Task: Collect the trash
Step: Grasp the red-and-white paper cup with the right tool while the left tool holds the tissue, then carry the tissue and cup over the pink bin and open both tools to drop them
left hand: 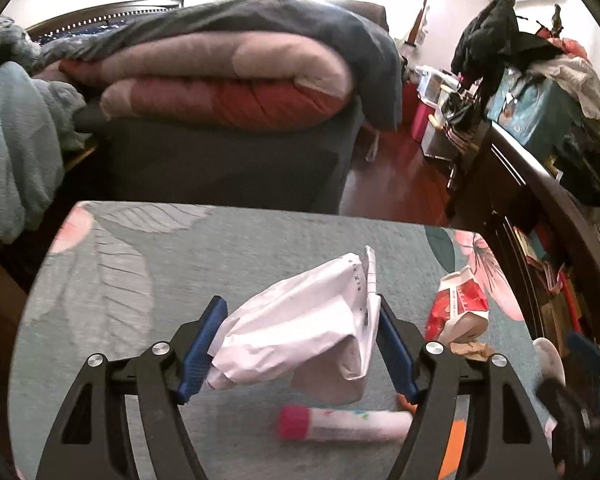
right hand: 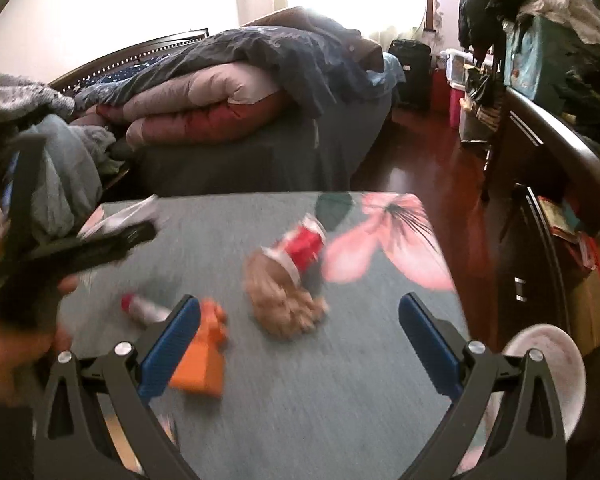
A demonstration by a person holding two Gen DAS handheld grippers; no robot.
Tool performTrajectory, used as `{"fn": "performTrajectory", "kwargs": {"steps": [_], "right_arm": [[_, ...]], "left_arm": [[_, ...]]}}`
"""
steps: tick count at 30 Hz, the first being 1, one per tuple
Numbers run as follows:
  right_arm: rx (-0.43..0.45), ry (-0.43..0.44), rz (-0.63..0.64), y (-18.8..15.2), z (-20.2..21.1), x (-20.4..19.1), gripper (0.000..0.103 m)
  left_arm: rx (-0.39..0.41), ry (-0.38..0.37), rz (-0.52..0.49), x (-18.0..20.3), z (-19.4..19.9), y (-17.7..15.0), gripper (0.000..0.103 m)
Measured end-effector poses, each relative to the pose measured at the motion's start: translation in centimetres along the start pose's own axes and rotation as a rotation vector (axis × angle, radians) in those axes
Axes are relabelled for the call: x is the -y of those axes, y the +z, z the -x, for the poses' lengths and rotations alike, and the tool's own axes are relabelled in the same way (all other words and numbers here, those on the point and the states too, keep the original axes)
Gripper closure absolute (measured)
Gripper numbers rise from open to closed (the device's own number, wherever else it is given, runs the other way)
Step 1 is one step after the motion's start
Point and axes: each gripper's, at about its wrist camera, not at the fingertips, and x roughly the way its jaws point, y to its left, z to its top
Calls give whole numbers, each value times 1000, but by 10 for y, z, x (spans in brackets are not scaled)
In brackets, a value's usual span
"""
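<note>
White crumpled paper (left hand: 300,328) fills the gap between the left gripper (left hand: 300,344) jaws, both blue pads pressing its sides about two-thirds open, lifted off the floral tablecloth (left hand: 140,280), presumably to carry it off as trash. Below those jaws lies a pink-capped tube (left hand: 340,424); to their right, a red-and-white wrapper (left hand: 460,304). Further right, the right gripper (right hand: 300,344) jaws stand wide and empty, an orange piece (right hand: 204,356) behind its left pad, a brown paper wad (right hand: 284,304) ahead between them, likely next
</note>
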Motion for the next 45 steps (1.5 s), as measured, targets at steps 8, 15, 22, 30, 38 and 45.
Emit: {"fn": "performTrajectory", "kwargs": {"steps": [8, 15, 22, 30, 38, 45], "right_arm": [[-134, -64, -65, 38, -88, -12, 6], [-188, -83, -61, 34, -120, -21, 54], [-97, 0, -57, 31, -79, -23, 77], [-28, 101, -87, 15, -19, -10, 77], [43, 156, -111, -14, 50, 12, 77], [78, 159, -147, -52, 93, 41, 77]], "left_arm": [[34, 16, 11, -28, 19, 1, 28], [27, 30, 9, -43, 23, -3, 27], [47, 10, 16, -37, 35, -5, 28], [77, -15, 1, -14, 63, -13, 28], [104, -71, -31, 18, 92, -23, 27], [116, -114, -76, 51, 105, -36, 27]]}}
